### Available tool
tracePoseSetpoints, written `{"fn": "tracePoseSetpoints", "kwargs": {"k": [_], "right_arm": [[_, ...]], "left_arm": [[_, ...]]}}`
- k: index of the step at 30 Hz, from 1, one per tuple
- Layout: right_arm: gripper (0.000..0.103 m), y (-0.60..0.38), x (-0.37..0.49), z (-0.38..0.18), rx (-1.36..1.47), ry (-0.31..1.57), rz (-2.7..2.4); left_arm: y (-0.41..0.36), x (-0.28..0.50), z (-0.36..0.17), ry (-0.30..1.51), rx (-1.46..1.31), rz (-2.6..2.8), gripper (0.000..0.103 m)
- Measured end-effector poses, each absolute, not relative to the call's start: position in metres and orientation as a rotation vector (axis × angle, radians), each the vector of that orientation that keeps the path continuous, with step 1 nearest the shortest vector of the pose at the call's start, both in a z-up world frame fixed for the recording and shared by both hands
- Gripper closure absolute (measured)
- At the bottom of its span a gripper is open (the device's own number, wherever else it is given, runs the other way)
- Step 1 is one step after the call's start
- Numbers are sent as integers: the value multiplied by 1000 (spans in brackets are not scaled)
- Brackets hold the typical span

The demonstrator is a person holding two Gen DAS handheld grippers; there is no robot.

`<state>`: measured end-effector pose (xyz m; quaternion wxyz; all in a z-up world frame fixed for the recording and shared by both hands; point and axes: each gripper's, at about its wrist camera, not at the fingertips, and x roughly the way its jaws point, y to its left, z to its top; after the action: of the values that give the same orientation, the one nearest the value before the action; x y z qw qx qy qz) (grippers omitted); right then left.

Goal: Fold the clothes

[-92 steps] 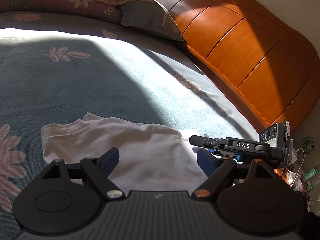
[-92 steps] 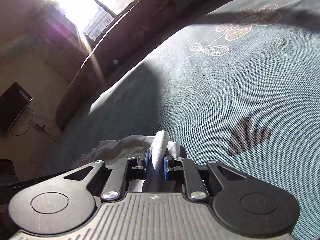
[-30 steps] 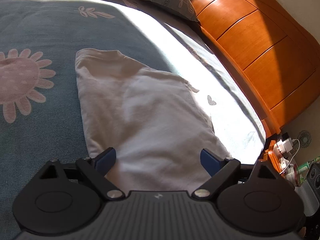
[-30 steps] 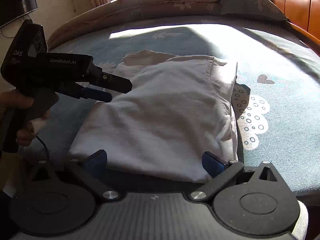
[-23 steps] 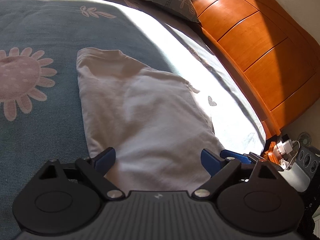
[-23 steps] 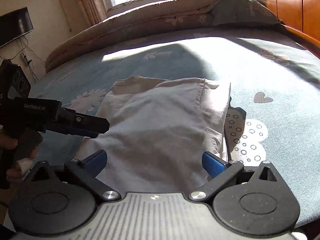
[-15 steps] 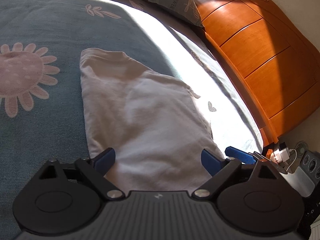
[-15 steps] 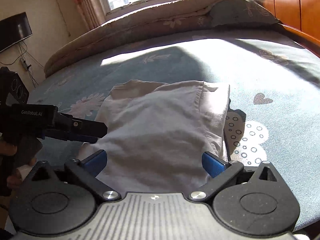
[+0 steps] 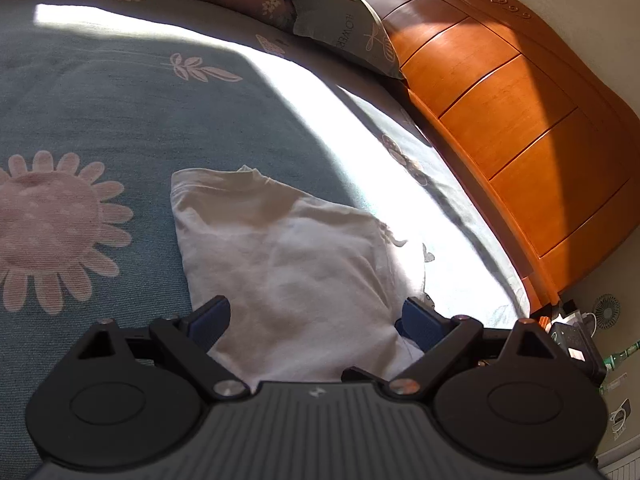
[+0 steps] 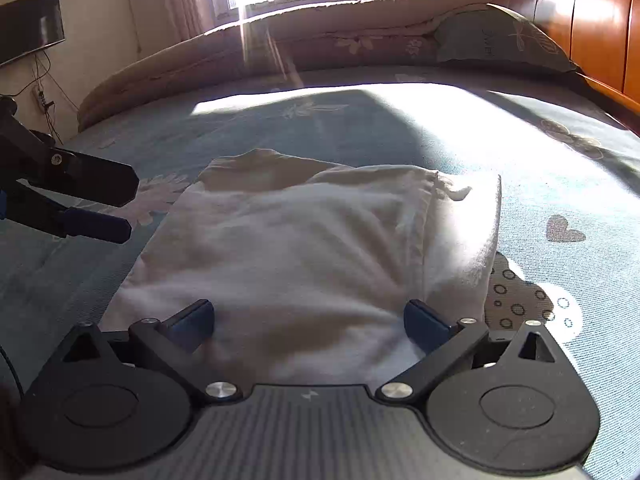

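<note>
Fingers spread (both grippers), one folded shirt on bed.

A blue flowered bed bears a folded white garment, pillow and quilt.

The folded shirt lay on the bed, between headboard and flower print. A pillow and a folded quilt lay behind it.

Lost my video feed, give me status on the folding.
Left tool open, right tool open, both empty. White cotton shirt lies folded on the blue floral bedsheet. Nothing in the way.
</note>
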<state>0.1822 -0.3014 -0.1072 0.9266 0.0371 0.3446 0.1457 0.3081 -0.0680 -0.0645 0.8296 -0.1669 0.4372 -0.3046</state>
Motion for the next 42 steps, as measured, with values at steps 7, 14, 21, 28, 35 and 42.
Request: {"fn": "tracePoseSetpoints", "kwargs": {"k": [7,14,21,28,35,42], "right_arm": [[0,-308,179,-107,110,699,323],[0,-302,152,-90,50,678,295],[0,-309,135,-87,-16,659,261],[0,-312,134,-88,-11,635,240],[0,-312,134,-95,-54,646,229],[0,-323,134,-89,40,637,217]], "left_arm": [[-85,343,-85,972,-384,-612,11],[-133,347,-50,973,-315,-836,10],[-170,366,-83,1062,-278,-796,11],[-199,380,-57,1069,-271,-926,10],[-239,403,-91,1101,-136,-827,10],[-213,376,-46,1036,-45,-833,10]]}}
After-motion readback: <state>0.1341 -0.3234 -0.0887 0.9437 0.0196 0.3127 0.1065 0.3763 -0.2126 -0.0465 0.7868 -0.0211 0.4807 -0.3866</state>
